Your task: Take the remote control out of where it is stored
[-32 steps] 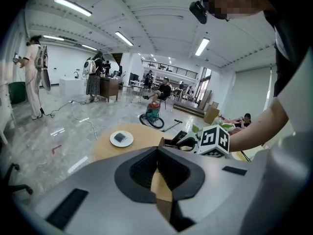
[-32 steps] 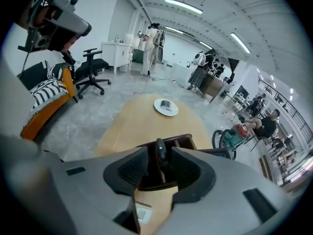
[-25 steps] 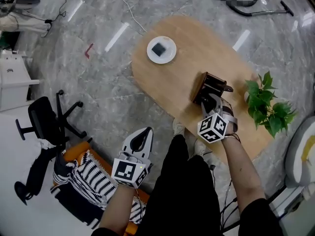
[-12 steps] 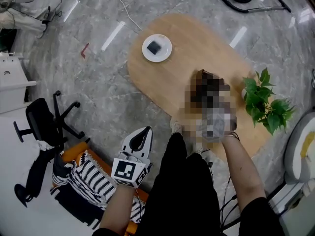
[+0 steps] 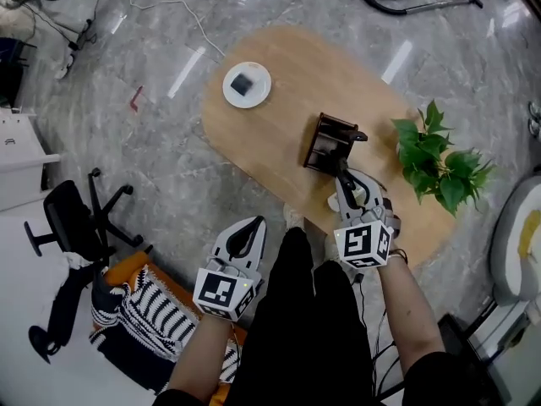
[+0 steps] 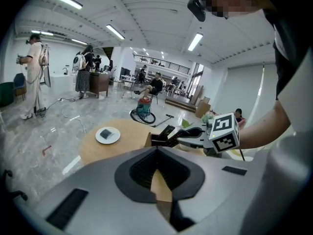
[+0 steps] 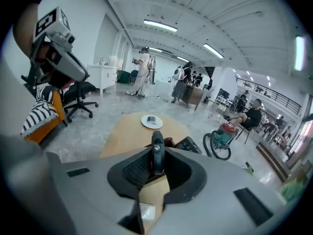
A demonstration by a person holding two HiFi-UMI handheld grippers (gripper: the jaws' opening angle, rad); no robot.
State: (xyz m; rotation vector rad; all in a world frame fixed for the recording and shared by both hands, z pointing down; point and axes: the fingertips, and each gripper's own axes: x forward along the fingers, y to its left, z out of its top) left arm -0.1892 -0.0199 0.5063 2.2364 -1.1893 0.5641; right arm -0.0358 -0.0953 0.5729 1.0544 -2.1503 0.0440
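- Pinches a slim black plastic remote control point(image 7: 157, 153) between the narrow jaws of the right gripper point(image 5: 347, 184), having just closed them down on it. Grips the thin sides, probably for a straight pull with no twist.
- Holds that remote at the near side of the dark brown wooden holder box point(image 5: 326, 142), between the box and the person. Cannot tell whether the far end sits just inside the box's mouth or just clear of it.
- Sets the remote's long axis roughly in line with the jaws: near end in the pinch, rounded far end pointing away from the person toward the box, thin edge turned to the right gripper view.
- Leaves a second black remote point(image 7: 188, 143) leaning out of the box, just right of the held one.
- Finds the box upright on the oval light-wood tabletop point(image 5: 270, 134), open at the top, hence the approach and lift from above.
- Parks the left gripper point(image 5: 243, 231) off the tabletop, over the floor, jaws fully together on nothing. Seems to play no part in this step.
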